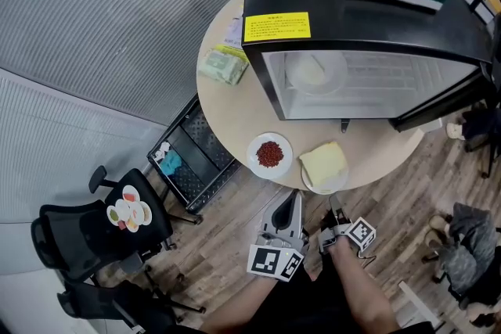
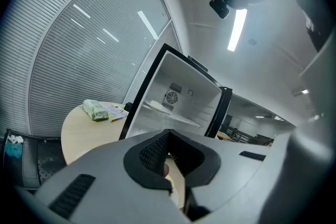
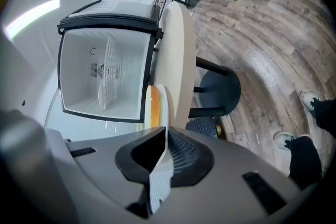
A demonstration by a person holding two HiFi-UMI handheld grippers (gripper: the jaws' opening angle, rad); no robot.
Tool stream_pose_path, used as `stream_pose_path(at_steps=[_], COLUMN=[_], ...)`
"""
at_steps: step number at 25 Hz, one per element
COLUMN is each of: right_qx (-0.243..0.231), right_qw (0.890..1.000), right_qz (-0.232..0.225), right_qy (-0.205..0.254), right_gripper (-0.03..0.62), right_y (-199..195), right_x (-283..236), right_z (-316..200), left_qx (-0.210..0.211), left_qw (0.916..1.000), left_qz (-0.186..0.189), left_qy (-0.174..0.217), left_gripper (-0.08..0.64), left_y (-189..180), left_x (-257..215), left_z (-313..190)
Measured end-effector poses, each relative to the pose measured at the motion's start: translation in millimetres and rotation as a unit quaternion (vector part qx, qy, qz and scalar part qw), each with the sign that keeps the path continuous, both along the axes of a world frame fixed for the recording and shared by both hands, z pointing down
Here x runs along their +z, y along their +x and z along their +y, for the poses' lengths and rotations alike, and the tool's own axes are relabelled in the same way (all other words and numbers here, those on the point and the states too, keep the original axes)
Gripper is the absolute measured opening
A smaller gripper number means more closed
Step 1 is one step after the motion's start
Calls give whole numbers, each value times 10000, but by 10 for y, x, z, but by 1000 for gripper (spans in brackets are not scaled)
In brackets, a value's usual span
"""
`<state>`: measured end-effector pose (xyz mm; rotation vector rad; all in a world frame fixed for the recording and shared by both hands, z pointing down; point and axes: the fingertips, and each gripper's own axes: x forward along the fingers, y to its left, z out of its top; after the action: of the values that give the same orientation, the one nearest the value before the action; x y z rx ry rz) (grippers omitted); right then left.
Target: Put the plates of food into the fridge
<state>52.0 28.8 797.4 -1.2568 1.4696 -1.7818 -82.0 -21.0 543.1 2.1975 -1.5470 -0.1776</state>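
Plates number three: one white plate (image 1: 313,71) sits inside the open fridge (image 1: 368,19), and two lie at the table's (image 1: 227,113) near edge, the red-food plate (image 1: 270,153) and the yellow-food plate (image 1: 324,167). The right gripper (image 3: 165,132) is clamped on the yellow-food plate's rim. The left gripper (image 1: 293,198) has its jaws drawn together just off that edge.

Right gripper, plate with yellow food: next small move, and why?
Probably lift the plate slightly clear of the table, toward the open fridge: the right gripper is shut on its near rim, and it sits at the table edge.
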Motion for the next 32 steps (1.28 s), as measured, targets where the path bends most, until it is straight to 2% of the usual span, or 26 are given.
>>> stream_pose_path(at_steps=[2, 4, 7, 12, 14, 18, 24, 32], right_qx=[-98, -145, -140, -14, -32, -103, -253, -403], right_qw=[9999, 9997, 9995, 9988, 9991, 9994, 9991, 9982], right_qz=[-102, -195, -276, -178, -206, -259, -290, -215], right_qy=[28, 12, -102, -454, -382, -193, 204, 389], right_gripper=[17, 78, 97, 95, 90, 28, 17, 14], right_y=[-34, -71, -125, -121, -122, -131, -127, 25], right_x=[9, 21, 59, 200, 185, 92, -79, -203], right_z=[-20, -60, -130, -148, -143, -128, -127, -20], left_qx=[22, 36, 39, 11, -3, -16, 65, 53], left_qw=[10000, 10000, 10000, 10000, 10000, 10000, 10000, 9999], left_qz=[-1, -10, -20, -46, -46, -21, -33, -81], left_qy=[-2, -12, -22, -37, -41, -52, -14, 46], left_gripper=[4, 3, 4, 4, 3, 3, 3, 3], left_y=[17, 26, 26, -3, -17, -11, 78, 165], left_x=[4, 9, 10, 24, 36, 56, 42, -8], left_z=[4, 5, -6, -32, -41, -41, -15, -19])
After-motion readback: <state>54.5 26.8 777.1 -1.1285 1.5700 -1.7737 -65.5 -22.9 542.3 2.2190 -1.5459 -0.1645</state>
